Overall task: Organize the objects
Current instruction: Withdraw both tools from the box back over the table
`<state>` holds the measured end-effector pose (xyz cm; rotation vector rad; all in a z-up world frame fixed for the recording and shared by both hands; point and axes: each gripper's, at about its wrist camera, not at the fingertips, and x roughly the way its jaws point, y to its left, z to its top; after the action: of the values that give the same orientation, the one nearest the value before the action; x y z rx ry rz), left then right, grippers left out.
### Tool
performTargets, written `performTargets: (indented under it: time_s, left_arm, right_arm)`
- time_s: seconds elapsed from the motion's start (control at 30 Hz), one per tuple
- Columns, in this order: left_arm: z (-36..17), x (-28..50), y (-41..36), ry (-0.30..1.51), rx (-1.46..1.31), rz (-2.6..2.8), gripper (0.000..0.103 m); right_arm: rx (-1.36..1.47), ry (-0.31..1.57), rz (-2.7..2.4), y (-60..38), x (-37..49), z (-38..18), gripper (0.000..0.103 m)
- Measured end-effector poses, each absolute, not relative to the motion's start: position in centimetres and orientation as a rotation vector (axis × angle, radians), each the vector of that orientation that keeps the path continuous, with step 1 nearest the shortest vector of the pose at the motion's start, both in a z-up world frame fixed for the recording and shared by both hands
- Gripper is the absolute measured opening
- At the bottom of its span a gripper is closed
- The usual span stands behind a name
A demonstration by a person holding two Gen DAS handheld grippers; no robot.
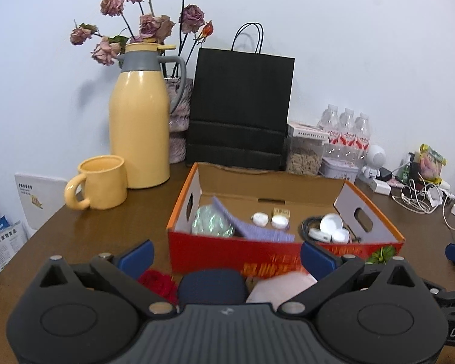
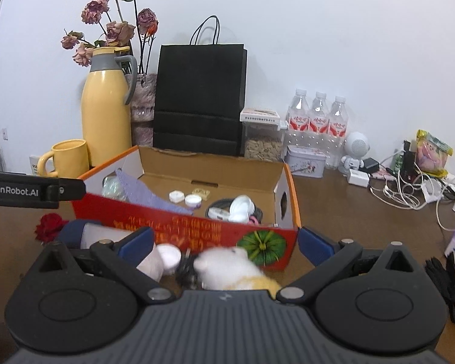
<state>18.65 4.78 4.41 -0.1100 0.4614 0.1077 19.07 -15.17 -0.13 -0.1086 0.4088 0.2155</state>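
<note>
Both of your tools hover low over the surface (image 1: 100, 230), just in front of the red cardboard box (image 2: 197, 227), and I judge the step in hand is to pick up one of the loose things that still lie outside it. The right hand-held gripper (image 2: 226, 247) is spread wide and holds nothing; the white plush toy (image 2: 227, 265) lies directly between its fingers, close to the box's front wall. Come down straight and close on the toy's middle, because soft stuffing may slip, and lift it high enough to pass over the wall. The left hand-held gripper (image 1: 226, 256) is also released and empty; just ahead of it are a dark blue object (image 1: 212, 285), a pale pink one (image 1: 283, 285) and a red rose (image 1: 159, 282). Keep the two tools apart, as they are near each other.
</note>
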Motion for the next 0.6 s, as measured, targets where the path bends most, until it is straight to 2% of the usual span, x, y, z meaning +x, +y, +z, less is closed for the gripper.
performTargets:
  time_s: [0.6]
  left_arm:
    - [1.3, 10.7, 6.8, 0.553, -0.074, 0.109, 0.103]
  right_arm:
    - [-0.164, 0.517, 0.339, -12.0, 13.5, -4.1, 0.103]
